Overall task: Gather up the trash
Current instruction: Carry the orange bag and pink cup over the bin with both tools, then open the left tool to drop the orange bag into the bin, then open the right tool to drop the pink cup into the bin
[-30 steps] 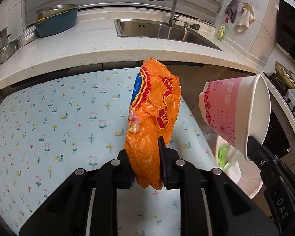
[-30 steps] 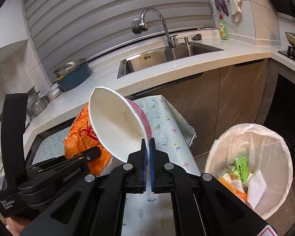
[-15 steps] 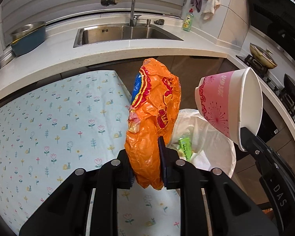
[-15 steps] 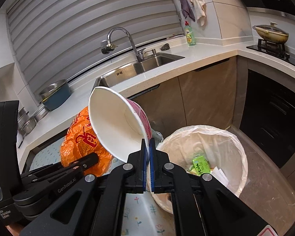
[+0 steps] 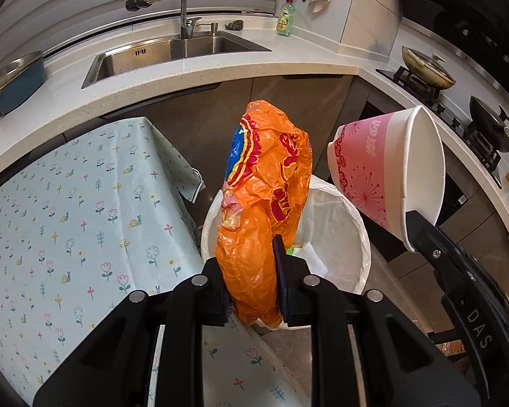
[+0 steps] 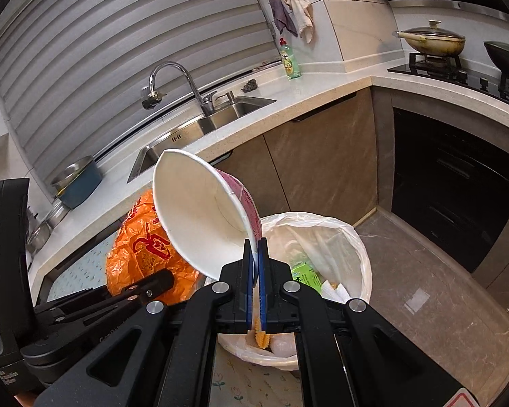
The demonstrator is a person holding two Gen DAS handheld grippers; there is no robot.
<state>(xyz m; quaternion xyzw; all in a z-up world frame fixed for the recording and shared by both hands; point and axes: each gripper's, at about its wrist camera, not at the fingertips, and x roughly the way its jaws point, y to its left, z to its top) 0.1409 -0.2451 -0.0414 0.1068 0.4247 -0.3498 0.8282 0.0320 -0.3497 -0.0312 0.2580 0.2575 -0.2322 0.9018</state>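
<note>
While the tablecloth (image 5: 85, 203) at left looks cleared, both last pieces hang over the bin (image 5: 353, 224), unreleased. Left gripper (image 5: 252, 283) pinches the orange bag (image 5: 264, 203); right gripper (image 6: 254, 271), pressed together, nips the cup (image 6: 200, 210) rim. Only dropping remains.

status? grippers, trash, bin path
Left gripper shut on orange bag. Right gripper shut on paper cup rim. Both over lined bin, already part-filled. Nothing blocking the drop.
</note>
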